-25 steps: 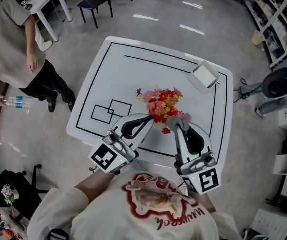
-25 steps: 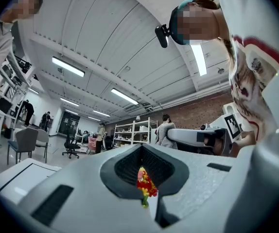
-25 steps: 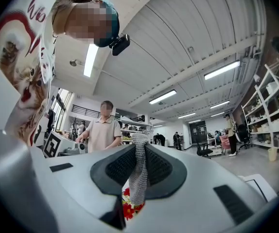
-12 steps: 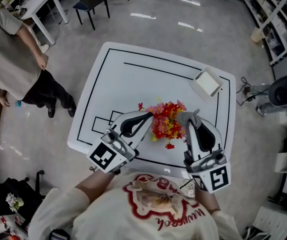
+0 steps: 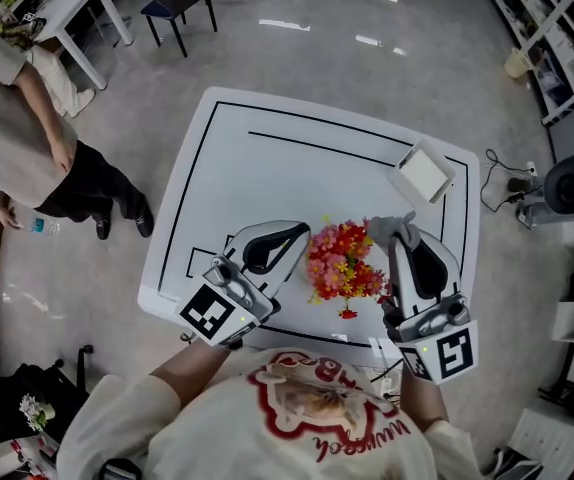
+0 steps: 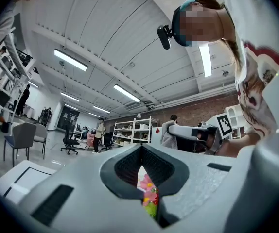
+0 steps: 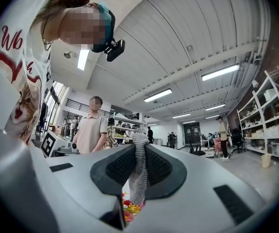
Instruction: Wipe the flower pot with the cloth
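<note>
Flowers [image 5: 345,268] stand by the desk's [image 5: 267,158] near edge, right of middle; the flower pot itself is hidden under them. Left gripper [image 5: 303,231] sits just left of the blooms with its jaws closed together. Flowers show through the gap below the pads; it possibly pinches a stem or rim, hard to tell. Right gripper [image 5: 395,238] sits just right, clamped on a grey cloth [image 5: 385,228] that pokes past its tips. Pot lies left of and below the cloth, so wiping likely needs the right gripper tipped down and inward. White box [image 5: 425,173] sits by the far right corner.
</note>
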A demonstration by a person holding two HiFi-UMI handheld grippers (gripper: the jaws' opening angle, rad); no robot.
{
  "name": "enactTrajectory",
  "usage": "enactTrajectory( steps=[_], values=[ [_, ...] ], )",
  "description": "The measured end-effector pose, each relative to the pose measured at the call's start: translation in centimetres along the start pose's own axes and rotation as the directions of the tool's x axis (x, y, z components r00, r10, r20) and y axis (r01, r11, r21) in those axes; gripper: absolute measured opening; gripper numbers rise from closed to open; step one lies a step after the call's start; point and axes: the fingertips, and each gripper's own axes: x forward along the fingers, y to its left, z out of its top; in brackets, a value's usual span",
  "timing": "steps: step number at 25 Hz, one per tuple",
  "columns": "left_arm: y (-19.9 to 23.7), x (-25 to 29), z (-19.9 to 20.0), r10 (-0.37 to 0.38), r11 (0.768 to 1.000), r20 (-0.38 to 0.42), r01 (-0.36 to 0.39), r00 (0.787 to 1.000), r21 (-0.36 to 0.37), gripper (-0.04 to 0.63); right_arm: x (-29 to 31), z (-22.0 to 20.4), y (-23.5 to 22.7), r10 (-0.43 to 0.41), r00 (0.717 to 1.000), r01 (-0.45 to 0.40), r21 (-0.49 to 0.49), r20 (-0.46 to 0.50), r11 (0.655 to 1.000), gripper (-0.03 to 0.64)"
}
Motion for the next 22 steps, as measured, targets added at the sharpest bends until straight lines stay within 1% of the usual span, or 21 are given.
enactTrajectory(
  steps=[3,6,9,13,17,20,22],
  values=[
    [0.6,0.3,0.3,0.004,1.0,-0.002,-0.004,1.0,0.0,0.003,0.3,0.0,-0.7,0.0,1.0,0.0,-0.008,-0.008,1.0,0.044],
    [1.0,0.4,0.1,0.02,1.0,-0.016,-0.02,1.0,0.01,0.003,0.7,0.1,-1.3,0.027,1.0,-0.027,-0.013,-0.015,1.0,0.044],
    [1.2,0.6,-0.1,0.057,0.998,-0.026,-0.056,0.998,0.01,0.003,1.3,-0.2,-1.9,0.107,0.994,-0.107,-0.003,-0.03,0.994,0.044],
    [1.2,1.0,0.3,0.105,0.994,-0.007,-0.105,0.994,0.034,0.003,2.4,-1.1,-3.5,0.227,0.973,-0.226,0.024,-0.042,0.974,0.044],
    [0.9,0.5,0.7,0.161,0.986,0.012,-0.161,0.987,0.033,0.003,3.5,-2.5,-4.0,0.349,0.933,-0.349,0.014,-0.084,0.937,0.044],
    [1.4,0.4,0.5,0.212,0.976,0.027,-0.213,0.977,0.05,0.003,5.1,-4.5,-4.3,0.45,0.887,-0.449,0.039,-0.103,0.893,0.044],
    [1.0,0.7,0.0,0.235,0.97,0.04,-0.236,0.971,0.049,0.003,5.2,-6.2,-4.7,0.503,0.854,-0.5,0.057,-0.132,0.864,0.044]
  ],
)
